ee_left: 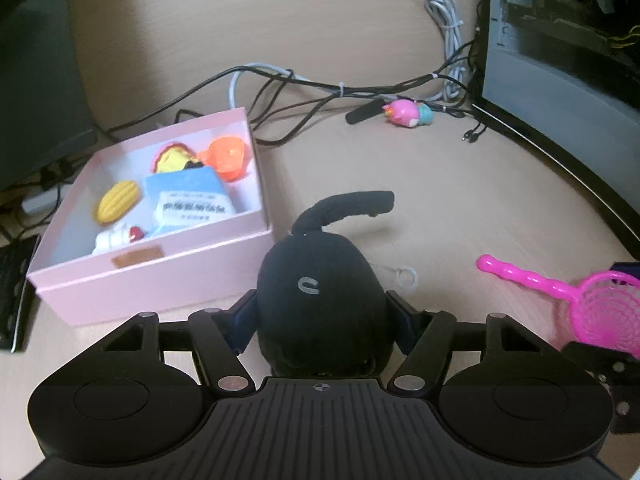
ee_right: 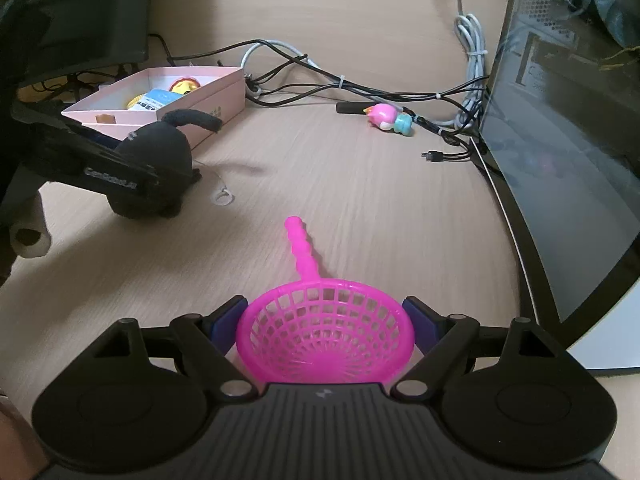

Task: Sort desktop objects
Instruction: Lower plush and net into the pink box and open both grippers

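My left gripper [ee_left: 320, 316] is shut on a black plush toy [ee_left: 318, 296] with a long curved ear, held just right of the pink box [ee_left: 160, 280]; it also shows in the right wrist view [ee_right: 154, 164]. The box [ee_right: 224, 92] holds a toy corn [ee_left: 118, 202], a blue packet [ee_left: 188, 198], an orange toy [ee_left: 228, 158] and other small toys. My right gripper [ee_right: 324, 324] is shut on the basket of a pink toy strainer [ee_right: 324, 336], whose handle points away over the desk. The strainer also shows in the left wrist view [ee_left: 600, 304].
A pink and teal toy figure [ee_left: 406, 112] lies at the back among black and grey cables [ee_left: 340, 88]. A computer case [ee_right: 568, 120] stands along the right. A monitor base [ee_right: 80, 20] and a keyboard [ee_left: 12, 292] are on the left. A clear ring [ee_right: 222, 196] lies by the plush.
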A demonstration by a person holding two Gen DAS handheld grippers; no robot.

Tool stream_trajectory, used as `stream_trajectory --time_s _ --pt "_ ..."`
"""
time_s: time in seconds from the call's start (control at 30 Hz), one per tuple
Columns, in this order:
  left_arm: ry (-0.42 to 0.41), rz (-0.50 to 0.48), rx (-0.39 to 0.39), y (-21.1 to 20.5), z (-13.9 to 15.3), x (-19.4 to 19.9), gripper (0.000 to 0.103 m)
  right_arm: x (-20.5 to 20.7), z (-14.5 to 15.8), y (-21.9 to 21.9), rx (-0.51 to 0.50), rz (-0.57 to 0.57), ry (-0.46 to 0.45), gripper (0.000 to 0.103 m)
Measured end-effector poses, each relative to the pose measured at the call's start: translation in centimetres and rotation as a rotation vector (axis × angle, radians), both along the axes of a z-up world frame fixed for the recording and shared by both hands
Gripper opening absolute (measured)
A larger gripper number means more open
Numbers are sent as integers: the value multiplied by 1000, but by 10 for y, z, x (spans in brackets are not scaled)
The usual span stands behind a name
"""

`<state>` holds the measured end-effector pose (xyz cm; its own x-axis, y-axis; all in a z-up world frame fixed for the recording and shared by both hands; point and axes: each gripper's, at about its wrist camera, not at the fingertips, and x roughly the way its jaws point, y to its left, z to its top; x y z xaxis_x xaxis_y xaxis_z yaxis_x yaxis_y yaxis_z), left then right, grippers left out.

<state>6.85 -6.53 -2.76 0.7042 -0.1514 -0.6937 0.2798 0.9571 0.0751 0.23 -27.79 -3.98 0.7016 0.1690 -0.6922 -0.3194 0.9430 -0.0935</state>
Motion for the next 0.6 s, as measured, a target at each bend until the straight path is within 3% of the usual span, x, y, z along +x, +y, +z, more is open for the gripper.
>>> stream_trajectory --time_s 0.33,0.43,0.6 --pt "23 35 -41 53 26 -49 71 -4 31 30 6 177 -62 84" --pt "-37 70 -51 74 46 -58 71 -3 50 41 7 242 -114 84" --pt "-200 153 -69 111 96 -53 71 8 106 58 55 289 -284 84"
